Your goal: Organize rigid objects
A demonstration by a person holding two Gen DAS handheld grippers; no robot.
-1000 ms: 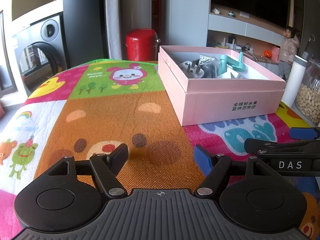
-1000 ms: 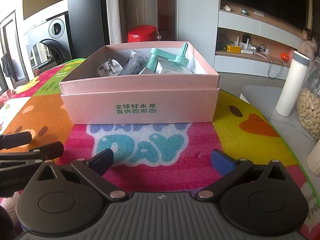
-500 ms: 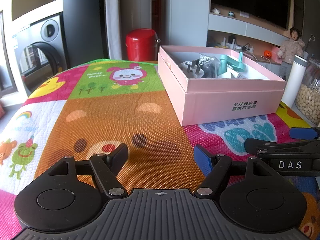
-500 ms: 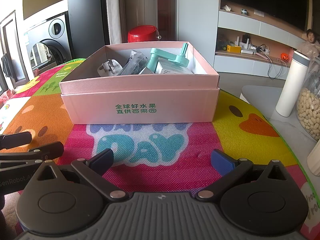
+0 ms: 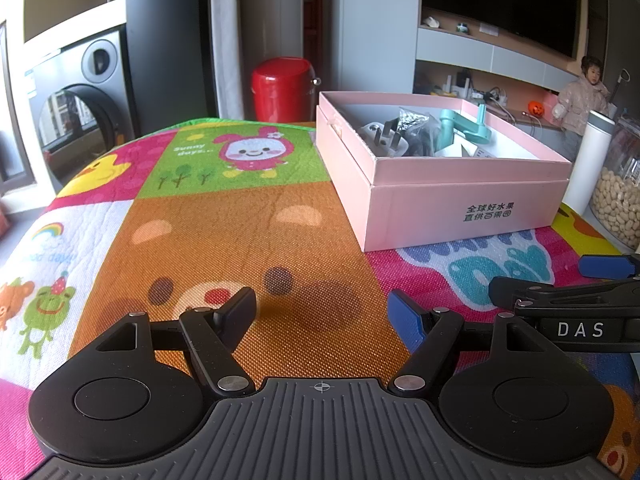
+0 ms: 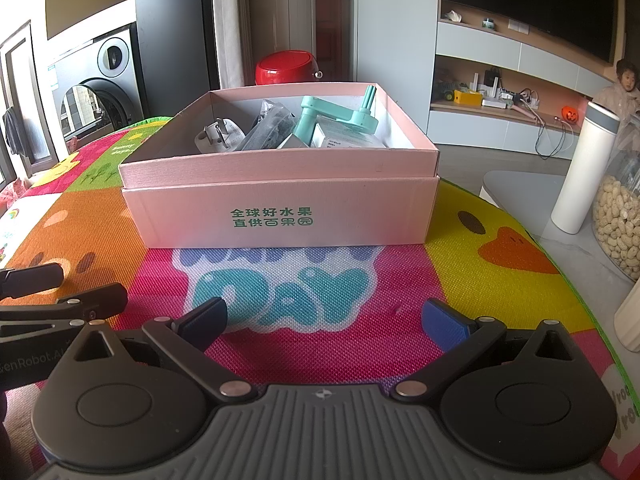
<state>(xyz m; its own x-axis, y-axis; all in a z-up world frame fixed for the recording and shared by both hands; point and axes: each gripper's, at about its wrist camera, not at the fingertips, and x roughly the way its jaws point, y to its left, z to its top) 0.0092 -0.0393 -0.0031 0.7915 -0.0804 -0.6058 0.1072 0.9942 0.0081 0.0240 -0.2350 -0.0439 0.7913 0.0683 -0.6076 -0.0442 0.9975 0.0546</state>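
**Colours and patterns of the scene**

Pink box (image 6: pixel 280 216) with green printed characters; inside, a teal crank (image 6: pixel 340 114) and white plug (image 6: pixel 218 136). Play mat (image 5: pixel 240 240): orange, green, magenta and white cartoon patches. Red bin (image 5: pixel 282 88), upper centre. White bottle (image 6: pixel 580 168), right.

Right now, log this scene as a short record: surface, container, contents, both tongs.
surface: colourful cartoon play mat
container: open pink box with green print, standing on the mat
contents: white plug, dark plastic bag, teal hand-crank tool, small white carton
left tongs: open, nothing between them, above the mat
right tongs: open, nothing between them, facing the box
beside mat: white bottle, jar of nuts
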